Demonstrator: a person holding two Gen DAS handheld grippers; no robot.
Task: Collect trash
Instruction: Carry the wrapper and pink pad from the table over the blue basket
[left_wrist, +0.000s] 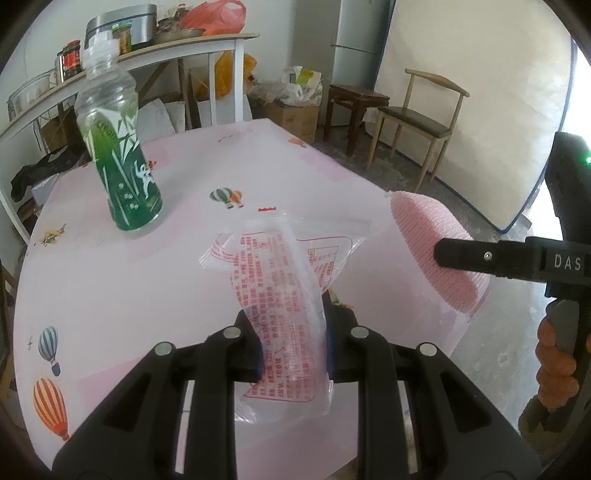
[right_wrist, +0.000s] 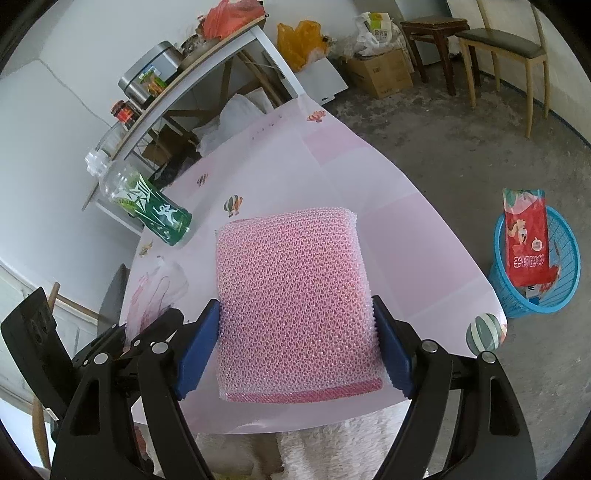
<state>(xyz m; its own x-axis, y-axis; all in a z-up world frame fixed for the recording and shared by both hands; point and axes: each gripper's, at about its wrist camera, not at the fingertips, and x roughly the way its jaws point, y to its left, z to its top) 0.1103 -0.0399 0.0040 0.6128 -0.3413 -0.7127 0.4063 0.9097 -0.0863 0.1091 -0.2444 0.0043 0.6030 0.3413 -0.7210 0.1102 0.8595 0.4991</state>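
Observation:
My left gripper (left_wrist: 291, 325) is shut on a clear plastic bag with red print (left_wrist: 284, 291), holding it just above the pink table (left_wrist: 110, 295). My right gripper (right_wrist: 295, 332) is shut on a pink mesh foam sleeve (right_wrist: 295, 306), pressed by both blue pads; the same sleeve (left_wrist: 432, 251) shows at the right of the left wrist view. An empty green-labelled plastic bottle (left_wrist: 122, 162) stands upright on the table at the far left and appears again as the bottle (right_wrist: 147, 203) in the right wrist view.
A blue mesh waste basket (right_wrist: 543, 291) stands on the floor right of the table, with a red wrapper (right_wrist: 528, 240) in it. Behind the table are a cluttered shelf (left_wrist: 147, 51), cardboard boxes (left_wrist: 291, 114), a stool and a wooden chair (left_wrist: 417, 118).

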